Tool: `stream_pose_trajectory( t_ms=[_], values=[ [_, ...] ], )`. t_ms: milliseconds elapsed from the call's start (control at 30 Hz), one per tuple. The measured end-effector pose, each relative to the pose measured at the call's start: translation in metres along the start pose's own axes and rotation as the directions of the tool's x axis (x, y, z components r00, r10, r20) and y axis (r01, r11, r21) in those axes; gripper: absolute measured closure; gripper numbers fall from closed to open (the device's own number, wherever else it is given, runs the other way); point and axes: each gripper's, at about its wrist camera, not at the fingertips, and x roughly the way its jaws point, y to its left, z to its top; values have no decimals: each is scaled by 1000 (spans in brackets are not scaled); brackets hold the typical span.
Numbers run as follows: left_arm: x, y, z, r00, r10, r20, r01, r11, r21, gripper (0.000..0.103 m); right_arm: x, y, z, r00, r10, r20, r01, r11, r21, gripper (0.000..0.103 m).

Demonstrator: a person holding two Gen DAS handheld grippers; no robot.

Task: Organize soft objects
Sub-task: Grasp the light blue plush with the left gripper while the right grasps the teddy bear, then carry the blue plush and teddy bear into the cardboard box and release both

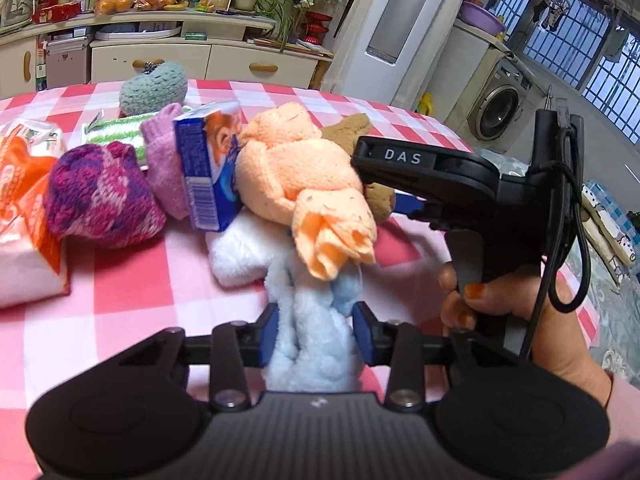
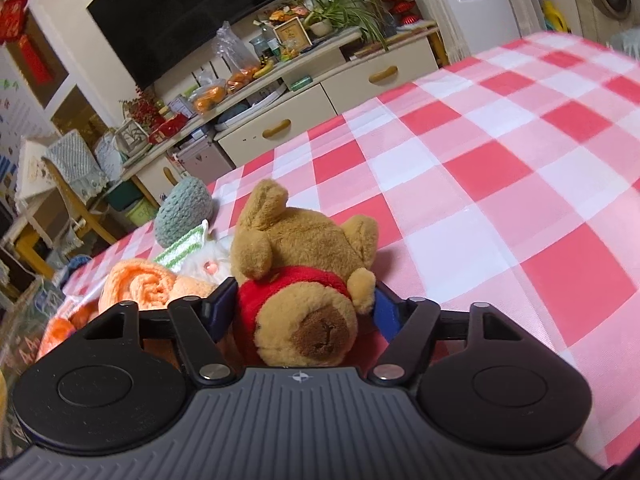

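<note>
My left tongs (image 1: pixel 316 334) pinch the fluffy blue towel (image 1: pixel 312 344) mid-bunch (light, squashy); my right tongs (image 2: pixel 306 312) clasp the plush bear (image 2: pixel 304 280) round its belly.

left gripper (image 1: pixel 314 330) pinching pale-blue towel (image 1: pixel 316 336) (checked tablecloth (image 1: pixel 132 300))

A table (image 1: pixel 120 320) is covered by a pink-and-white checked cloth (image 2: pixel 500 184). Soft things are crowded on it — a knitted purple hat (image 1: pixel 100 196), a teal crocheted piece (image 1: pixel 154 88), a white towel (image 1: pixel 240 252), a tissue pack (image 1: pixel 24 240) — and a plush bear (image 2: pixel 304 280) is seen near its middle.
</note>
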Motion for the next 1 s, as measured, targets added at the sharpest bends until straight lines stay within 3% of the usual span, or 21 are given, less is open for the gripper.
stream_pose_trajectory(
  t_ms=[600,1000],
  values=[
    [-40,26,-10,997,36,63,-34,999,-39,69,-20,-4,-2,987,-111,114,120,990,-69,22],
    [-60,38,-7,989,52,136,-45,998,-49,69,-17,0,-13,988,-122,98,117,991,62,22]
  ],
)
